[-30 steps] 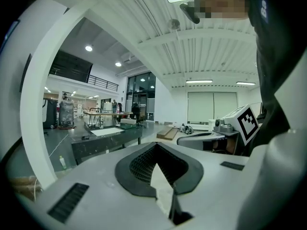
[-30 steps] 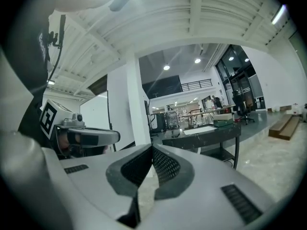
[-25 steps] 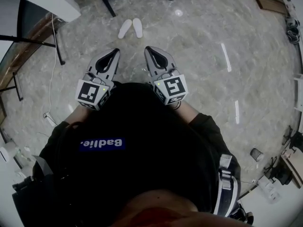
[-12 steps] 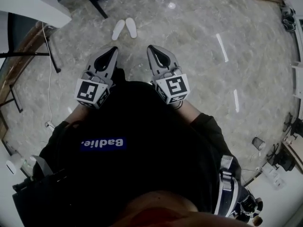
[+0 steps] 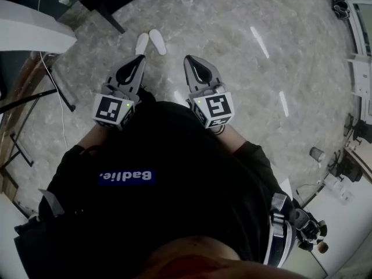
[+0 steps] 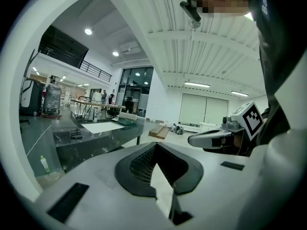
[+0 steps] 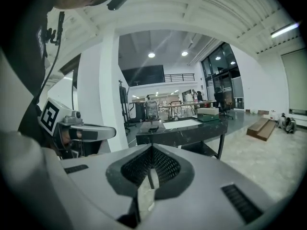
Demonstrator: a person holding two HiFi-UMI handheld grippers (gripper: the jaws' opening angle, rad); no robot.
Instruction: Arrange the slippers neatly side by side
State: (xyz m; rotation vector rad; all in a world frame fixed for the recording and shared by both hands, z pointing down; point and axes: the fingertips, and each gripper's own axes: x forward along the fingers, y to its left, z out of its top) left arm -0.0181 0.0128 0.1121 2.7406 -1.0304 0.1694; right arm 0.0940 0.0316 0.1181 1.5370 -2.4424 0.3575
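"Badlie." on black shirt

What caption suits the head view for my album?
Left gripper and right gripper, both shut, point toward white slippers on marble floor.

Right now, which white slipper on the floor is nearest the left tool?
The left white slipper, straight ahead of the left tool; the right white slipper lies farther over.

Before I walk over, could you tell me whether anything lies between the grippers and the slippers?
Nothing visible does: in the head view only bare floor separates the left gripper and right gripper from the slippers; a table leg stands left of them.
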